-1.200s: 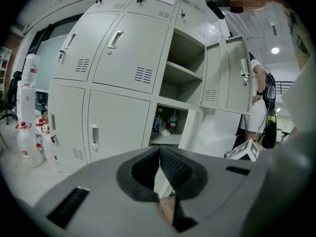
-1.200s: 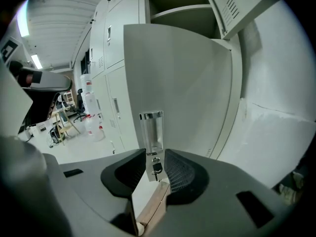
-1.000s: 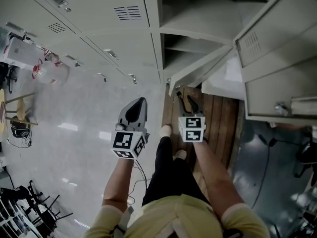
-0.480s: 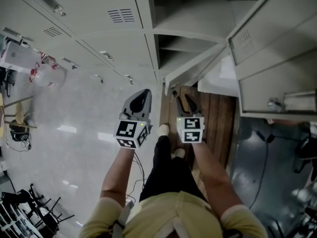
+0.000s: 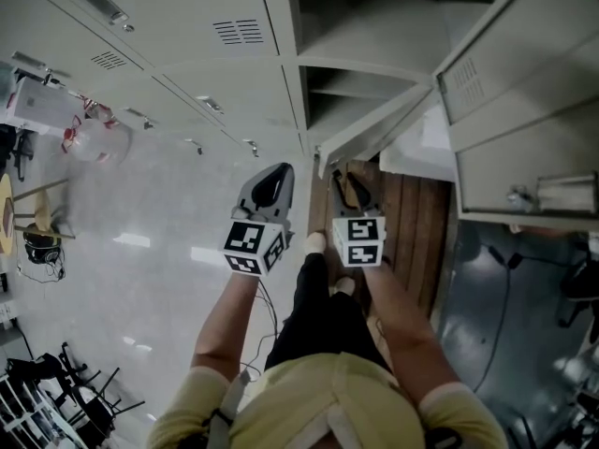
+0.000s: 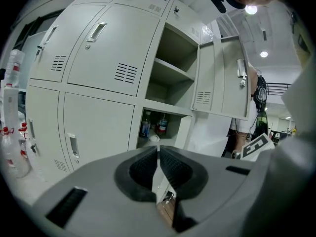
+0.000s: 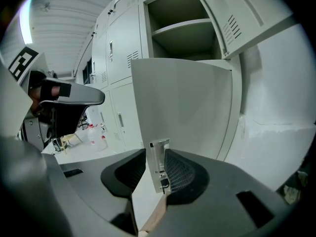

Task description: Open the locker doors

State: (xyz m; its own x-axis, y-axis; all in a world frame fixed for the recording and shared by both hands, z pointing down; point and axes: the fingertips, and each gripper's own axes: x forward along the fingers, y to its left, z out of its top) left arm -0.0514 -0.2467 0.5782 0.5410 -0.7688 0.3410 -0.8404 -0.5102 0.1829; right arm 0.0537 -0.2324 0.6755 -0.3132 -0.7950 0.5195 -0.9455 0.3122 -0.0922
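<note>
A bank of grey lockers fills the top of the head view. The right column's upper door and lower door stand open. My right gripper is at the lower door's free edge. In the right gripper view the metal handle plate on that door sits pinched between the pads. My left gripper hangs just left of it, shut and empty. Its pads meet in a line and face the lower compartment's bottles.
Wooden boards lie under the open doors. Plastic bottles stand on the pale floor at the left, folding chairs at the bottom left, cables at the right. The closed doors stay left of the open column.
My left gripper has drifted right, closer to the right gripper and the lockers. The right gripper has stayed at the lower door's edge and risen slightly.
</note>
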